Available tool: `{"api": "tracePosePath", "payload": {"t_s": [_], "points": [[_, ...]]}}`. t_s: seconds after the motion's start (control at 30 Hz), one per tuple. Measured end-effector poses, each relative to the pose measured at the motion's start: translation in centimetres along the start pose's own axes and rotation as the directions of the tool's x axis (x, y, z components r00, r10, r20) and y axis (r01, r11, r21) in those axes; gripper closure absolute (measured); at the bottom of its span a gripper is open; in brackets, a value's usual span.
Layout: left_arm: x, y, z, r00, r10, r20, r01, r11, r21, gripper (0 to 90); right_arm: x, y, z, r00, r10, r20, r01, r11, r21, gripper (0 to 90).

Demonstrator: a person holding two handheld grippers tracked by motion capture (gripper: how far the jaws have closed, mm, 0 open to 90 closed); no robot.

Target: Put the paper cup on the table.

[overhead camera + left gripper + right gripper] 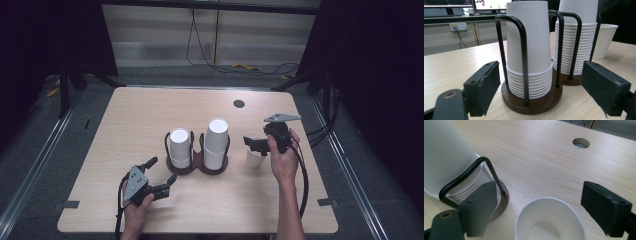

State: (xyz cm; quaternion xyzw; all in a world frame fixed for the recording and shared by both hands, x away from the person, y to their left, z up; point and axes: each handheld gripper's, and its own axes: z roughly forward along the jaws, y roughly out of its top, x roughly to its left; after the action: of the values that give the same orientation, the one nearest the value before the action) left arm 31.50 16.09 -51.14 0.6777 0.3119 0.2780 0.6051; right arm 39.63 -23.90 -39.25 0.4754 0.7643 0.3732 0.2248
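A brown two-ring cup holder (196,167) stands mid-table with black wire loops. It carries two upside-down stacks of white paper cups: a shorter left stack (180,146) and a taller right stack (216,141). My left gripper (162,169) is open near the table's front left, its jaws pointing at the holder. In the left gripper view the left stack (529,50) stands between the open pads, farther off. A single upright paper cup (255,159) stands right of the holder. My right gripper (254,146) hovers open just over it, and the cup (549,222) sits below the spread jaws, untouched.
A round cable hole (239,103) lies in the table's far right part. Bare wood (125,125) surrounds the holder. Cables lie on the floor behind the table (250,67), and dark stands flank both sides.
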Motion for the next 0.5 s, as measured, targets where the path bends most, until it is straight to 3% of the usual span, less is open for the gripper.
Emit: {"api": "tracePosePath", "payload": {"t_s": [0.07, 0.23, 0.37, 0.5], "points": [[0.0, 0.0, 0.0, 1.0, 0.004, -0.001, -0.004, 1.0, 0.002, 15.9, 0.0, -0.1, -0.2, 0.9999, 0.008, 0.01, -0.007, 1.0, -0.011, 13.4], [0.0, 0.0, 0.0, 1.0, 0.001, -0.001, -0.001, 1.0, 0.0, 15.9, 0.6, -0.2, -1.1, 0.9989, 0.018, 0.043, -0.014, 0.995, -0.103, 13.4], [0.0, 0.0, -0.1, 1.0, 0.001, -0.007, -0.001, 1.0, -0.003, 15.9, 1.8, -0.4, -2.1, 0.9969, 0.027, 0.074, -0.012, 0.981, -0.193, 13.1], [0.0, 0.0, 0.0, 1.0, -0.002, -0.008, 0.002, 1.0, -0.005, 15.9, 2.9, -1.3, -2.6, 0.9895, 0.025, 0.142, 0.009, 0.972, -0.234, 13.2]]}}
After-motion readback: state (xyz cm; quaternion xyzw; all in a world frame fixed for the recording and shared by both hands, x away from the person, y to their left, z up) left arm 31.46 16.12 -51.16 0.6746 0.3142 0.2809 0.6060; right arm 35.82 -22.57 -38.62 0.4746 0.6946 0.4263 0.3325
